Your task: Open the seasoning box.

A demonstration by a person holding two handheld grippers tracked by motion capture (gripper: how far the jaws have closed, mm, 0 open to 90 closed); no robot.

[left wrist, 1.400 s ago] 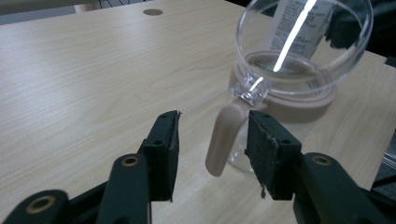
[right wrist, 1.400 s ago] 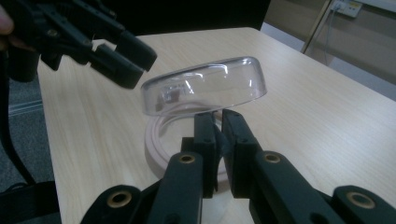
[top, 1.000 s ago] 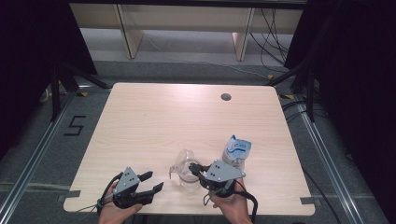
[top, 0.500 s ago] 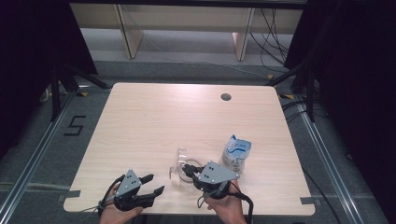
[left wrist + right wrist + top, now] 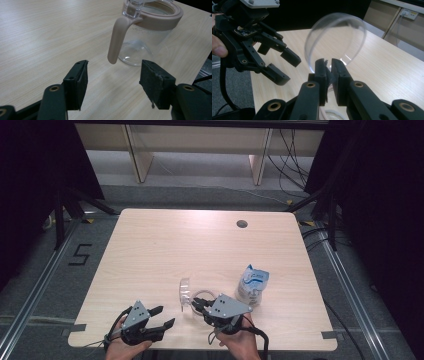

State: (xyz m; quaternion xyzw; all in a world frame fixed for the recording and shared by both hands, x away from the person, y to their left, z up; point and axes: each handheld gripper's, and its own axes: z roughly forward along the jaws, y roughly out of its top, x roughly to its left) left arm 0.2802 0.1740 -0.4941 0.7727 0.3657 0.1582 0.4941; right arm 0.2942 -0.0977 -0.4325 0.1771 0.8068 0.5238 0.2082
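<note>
A: What was the status at step 1?

B: The right gripper (image 5: 329, 65) pinched the clear lid (image 5: 335, 41) by its tab, holding it raised on edge over the jug (image 5: 146, 32), which stood on the table (image 5: 200, 245) near the front edge.

A: And the left gripper (image 5: 113, 85)?

B: Its 2 jaws were spread, had just been opening, held nothing, and faced the jug's handle (image 5: 117, 40).

A: Next requirement?

B: Probably closing on that handle to steady the jug.

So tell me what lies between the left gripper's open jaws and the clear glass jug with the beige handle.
Bare wood table, seen in the left gripper view: left gripper, jug.
</note>
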